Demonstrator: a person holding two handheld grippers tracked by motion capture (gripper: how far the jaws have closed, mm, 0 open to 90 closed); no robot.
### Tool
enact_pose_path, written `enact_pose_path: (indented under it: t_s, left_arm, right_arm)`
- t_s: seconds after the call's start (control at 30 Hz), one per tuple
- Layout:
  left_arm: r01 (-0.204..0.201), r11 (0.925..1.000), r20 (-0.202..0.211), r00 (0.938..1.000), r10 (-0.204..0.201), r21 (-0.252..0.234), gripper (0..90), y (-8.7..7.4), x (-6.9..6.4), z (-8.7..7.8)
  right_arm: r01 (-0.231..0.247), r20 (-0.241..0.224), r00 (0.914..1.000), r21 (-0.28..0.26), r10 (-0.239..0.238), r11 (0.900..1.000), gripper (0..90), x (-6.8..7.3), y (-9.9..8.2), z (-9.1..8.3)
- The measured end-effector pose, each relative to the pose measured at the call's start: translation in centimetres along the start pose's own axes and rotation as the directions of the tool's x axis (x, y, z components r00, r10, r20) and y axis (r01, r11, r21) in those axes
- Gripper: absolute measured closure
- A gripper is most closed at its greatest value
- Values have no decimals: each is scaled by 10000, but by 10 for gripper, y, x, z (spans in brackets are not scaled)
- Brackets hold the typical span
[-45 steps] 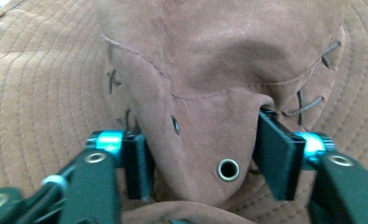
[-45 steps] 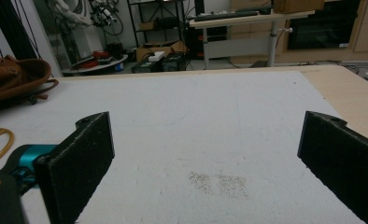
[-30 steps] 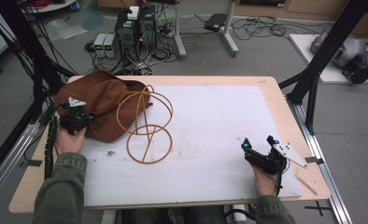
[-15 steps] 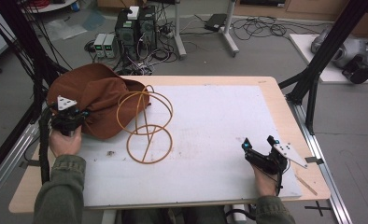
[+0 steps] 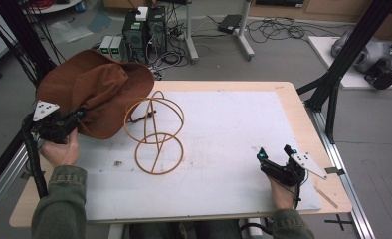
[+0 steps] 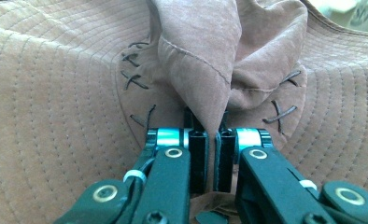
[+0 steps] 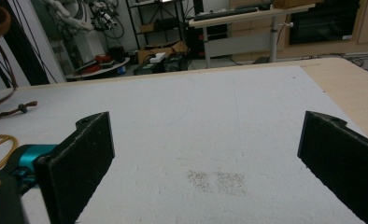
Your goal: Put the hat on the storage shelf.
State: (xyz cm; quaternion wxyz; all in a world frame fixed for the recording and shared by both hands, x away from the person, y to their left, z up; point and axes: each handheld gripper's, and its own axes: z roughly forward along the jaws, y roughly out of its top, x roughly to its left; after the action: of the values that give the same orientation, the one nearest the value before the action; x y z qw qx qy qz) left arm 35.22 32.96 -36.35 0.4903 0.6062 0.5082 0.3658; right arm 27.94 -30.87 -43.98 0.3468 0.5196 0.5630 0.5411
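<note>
The left gripper [image 5: 74, 119] is pinching the brown hat [image 5: 99, 89] tight, holding it up at the upper left, just beside the wire stand [image 5: 154, 132] on its right. The right gripper [image 5: 276, 157] is sitting wide open, far off at the lower right

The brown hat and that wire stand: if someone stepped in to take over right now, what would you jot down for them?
Left gripper: shut on a fold of the brown hat, holding it lifted at the table's left edge, above and just left of the wire stand.
Right gripper: open, holding nothing, resting near the front right of the white mat.
Done: hat gripped and raised off the mat.
Left, probably: bring the hat over the stand's domed top and lower it on; the free gripper could steady the stand.
</note>
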Motion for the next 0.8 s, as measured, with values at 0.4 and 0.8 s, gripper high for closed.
enact_pose_path:
  t_s: [0.4, 0.8]
  left_arm:
    - [534, 9790, -248, 9979, -594, -1969, 876, 20, 1, -36]
    - [547, 9636, 90, 9985, -542, -2617, 875, 53, -1, -61]
  right_arm:
    - [45, -89, 10000, 48, -44, 10000, 30, 2, 0, 1]
    - [46, -137, 9999, 87, -45, 10000, 30, 3, -1, 1]
